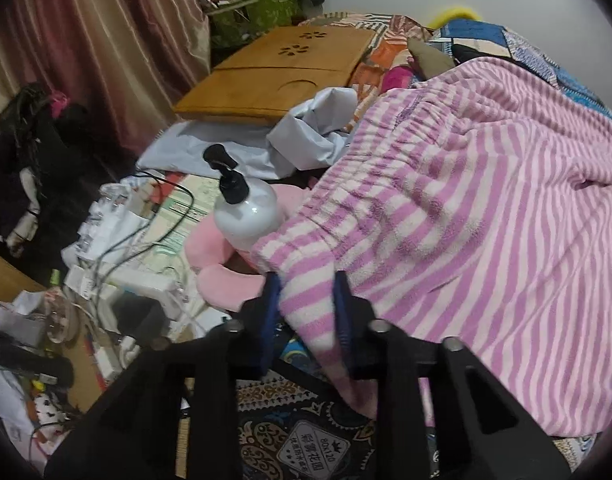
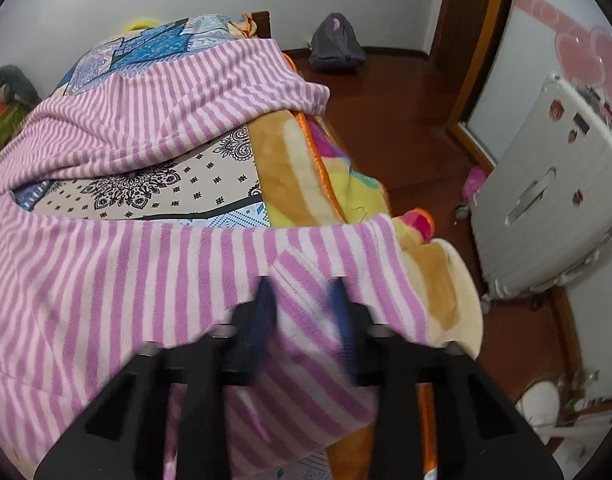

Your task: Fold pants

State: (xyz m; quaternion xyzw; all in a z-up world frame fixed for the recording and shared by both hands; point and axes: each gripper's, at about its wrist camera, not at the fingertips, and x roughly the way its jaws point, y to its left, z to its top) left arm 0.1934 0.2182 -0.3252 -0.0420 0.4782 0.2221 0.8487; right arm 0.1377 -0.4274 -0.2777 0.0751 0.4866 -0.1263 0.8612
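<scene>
The pants (image 1: 486,200), fleecy with pink and white stripes, lie spread across the bed (image 2: 209,184), over a patterned sheet and a bright plush blanket (image 2: 346,184). Their gathered waistband runs along the near left part of the left wrist view, beside a white pump bottle (image 1: 245,216). From there the cloth stretches away toward the far end of the bed, so the long axis runs roughly along the bed's length. In the right wrist view one leg lies crosswise near the camera and the other sweeps across farther off, with bare sheet showing between them.

The left hand-held gripper (image 1: 308,280) is closed on a corner of the pants near the waistband: the striped cloth is bunched between its blue pads, which press it on both sides. The right hand-held gripper (image 2: 301,284) is likewise clamped on a raised fold of the near leg, with cloth filling the narrow gap between its pads; this part of the picture is blurred.

Beyond the waistband lie a wooden lap tray (image 1: 273,76), pale crumpled cloth and cluttered papers and cables. On the right side, dark wooden floor (image 2: 386,120) and a white suitcase (image 2: 546,184) stand beside the bed.
</scene>
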